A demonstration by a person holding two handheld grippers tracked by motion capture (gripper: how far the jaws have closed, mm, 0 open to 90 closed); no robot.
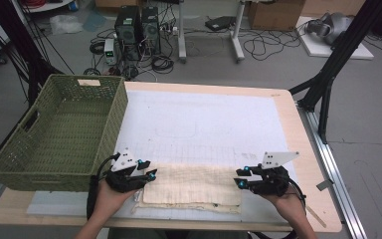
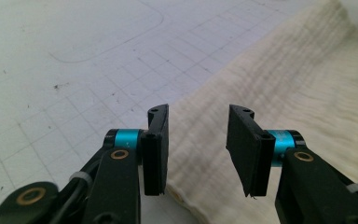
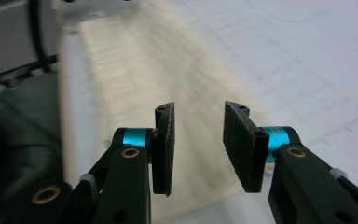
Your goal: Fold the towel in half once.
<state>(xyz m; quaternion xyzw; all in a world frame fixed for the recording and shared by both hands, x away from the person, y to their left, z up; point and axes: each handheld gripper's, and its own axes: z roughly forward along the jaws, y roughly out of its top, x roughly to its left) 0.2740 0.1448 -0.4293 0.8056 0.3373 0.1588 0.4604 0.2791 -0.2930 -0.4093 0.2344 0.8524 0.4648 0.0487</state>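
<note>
- One cream, ribbed cloth folded into a long flat rectangle (image 1: 193,186) lies along the table's near edge, on the white gridded mat (image 1: 204,124); a looser layer peeks out beneath its near side, so the fold looks roughly squared and not yet tidy.
- Left gripper (image 1: 148,169) sits at the cloth's left end, its jaws spread apart with nothing pinched; in the left gripper view (image 2: 198,149) the cloth's folded edge lies under and beyond the gap, untouched by the pads.
- Right gripper (image 1: 242,177) sits at the cloth's right end, jaws likewise parted and empty; the right gripper view (image 3: 198,147) looks down the cloth's length between them.
- Both ends being flanked at once suggests the cloth has been laid down and let go, or is about to be taken by both ends for another fold.
- Green woven basket with handle slots (image 1: 59,134) stands on the table's left side, just beside the left gripper, probably where the folded cloth goes.
- Nothing lies between cloth and basket but the basket's tall near wall.
</note>
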